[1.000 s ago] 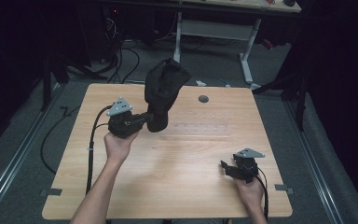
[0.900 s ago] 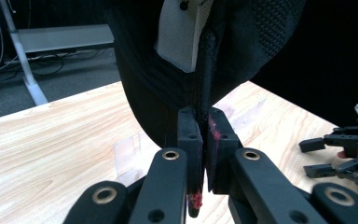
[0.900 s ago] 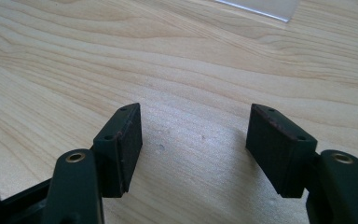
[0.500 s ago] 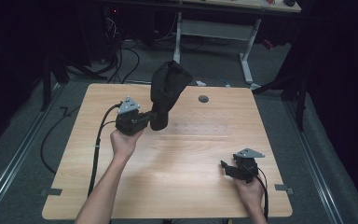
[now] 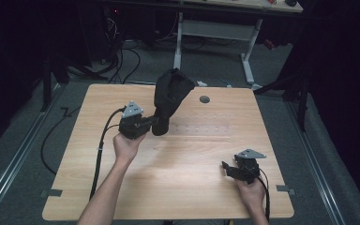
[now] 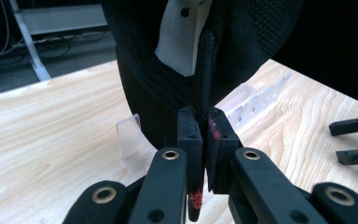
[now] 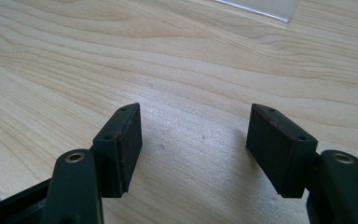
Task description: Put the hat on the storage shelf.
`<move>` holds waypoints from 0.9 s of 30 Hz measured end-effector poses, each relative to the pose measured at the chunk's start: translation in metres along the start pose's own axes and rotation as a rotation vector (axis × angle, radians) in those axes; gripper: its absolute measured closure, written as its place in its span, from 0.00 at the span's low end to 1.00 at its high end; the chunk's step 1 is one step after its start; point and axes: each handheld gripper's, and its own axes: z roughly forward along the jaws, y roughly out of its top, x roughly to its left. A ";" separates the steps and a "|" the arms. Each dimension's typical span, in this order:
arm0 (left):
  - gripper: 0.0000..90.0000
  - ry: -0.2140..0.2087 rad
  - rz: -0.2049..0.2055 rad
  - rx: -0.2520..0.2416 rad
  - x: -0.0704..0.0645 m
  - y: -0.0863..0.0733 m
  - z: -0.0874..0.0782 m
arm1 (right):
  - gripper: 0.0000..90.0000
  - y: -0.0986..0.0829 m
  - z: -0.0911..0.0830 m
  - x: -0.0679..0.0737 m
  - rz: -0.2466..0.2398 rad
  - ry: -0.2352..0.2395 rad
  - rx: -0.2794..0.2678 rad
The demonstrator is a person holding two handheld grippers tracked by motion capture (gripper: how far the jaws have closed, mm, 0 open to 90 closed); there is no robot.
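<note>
Left gripper (image 6: pixel 200 140) clamps a black garment (image 5: pixel 168 96) raised over the table's (image 5: pixel 187 187) far-middle; its view gives us a white tag (image 6: pixel 179 37). Right gripper (image 7: pixel 196 140) gapes, resting near-right, holding nothing

Matt black cloth (image 5: pixel 171 96); pale wood table (image 5: pixel 192 183)

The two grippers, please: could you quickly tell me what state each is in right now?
Left gripper: closed, holding the black fabric item by its edge.
Right gripper: open, empty, above the wooden table.
</note>
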 end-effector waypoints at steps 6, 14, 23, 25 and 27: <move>0.96 0.006 -0.033 0.000 0.004 -0.004 -0.003 | 0.40 0.000 0.000 0.000 -0.001 0.000 0.000; 0.95 0.020 -0.082 0.024 0.013 -0.004 -0.012 | 0.40 0.000 0.000 0.000 0.000 0.000 0.000; 0.92 0.050 -0.120 0.033 0.021 -0.005 -0.017 | 0.40 0.000 0.000 0.000 0.000 0.000 0.000; 0.86 0.055 -0.119 0.039 0.020 -0.006 -0.018 | 0.40 0.000 0.000 0.000 0.000 0.000 0.000; 0.80 0.057 -0.120 0.036 0.020 -0.007 -0.018 | 0.40 0.000 0.000 0.000 -0.001 0.000 0.000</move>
